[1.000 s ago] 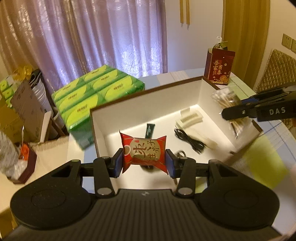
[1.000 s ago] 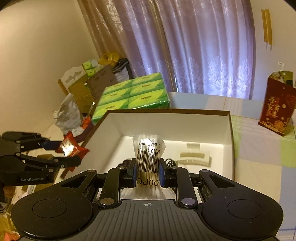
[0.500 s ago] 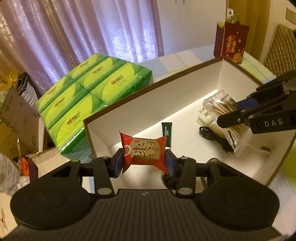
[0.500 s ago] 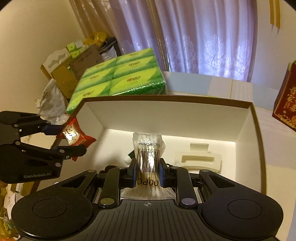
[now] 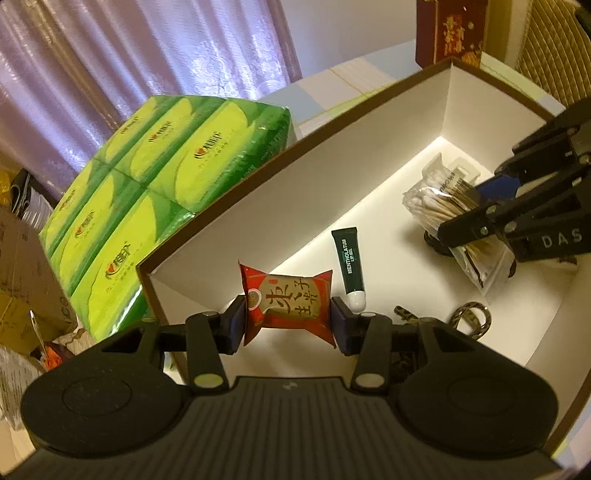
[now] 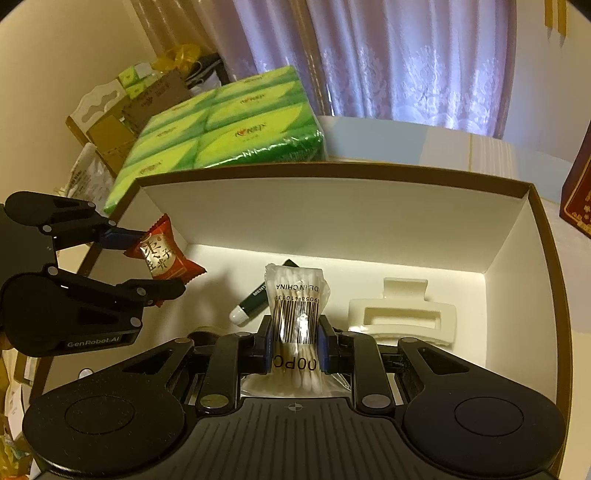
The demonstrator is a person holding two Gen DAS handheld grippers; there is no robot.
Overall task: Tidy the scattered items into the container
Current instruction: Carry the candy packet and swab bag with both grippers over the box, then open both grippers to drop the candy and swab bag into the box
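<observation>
My left gripper (image 5: 288,319) is shut on a red snack packet (image 5: 290,304) and hangs over the near left corner of the white-lined box (image 5: 295,192). From the right wrist view the same packet (image 6: 164,254) shows in the left gripper (image 6: 151,258) at the box's left wall. My right gripper (image 6: 294,338) is shut on a clear bag of cotton swabs (image 6: 297,302), held low inside the box (image 6: 332,221). The left wrist view shows that bag (image 5: 443,201) in the right gripper (image 5: 469,206). On the box floor lie a dark green tube (image 5: 350,266), a cream hair claw (image 6: 402,314) and metal rings (image 5: 471,319).
A green multi-pack of tissues (image 5: 147,184) stands just behind the box's left wall. A red gift bag (image 5: 450,33) stands past the far corner. Cardboard boxes and bags (image 6: 110,125) are piled at the far left, in front of purple curtains.
Both grippers have moved forward and down into the box with their loads. The swab bag now sits lower inside, and the snack packet has crossed over the box's left rim.
</observation>
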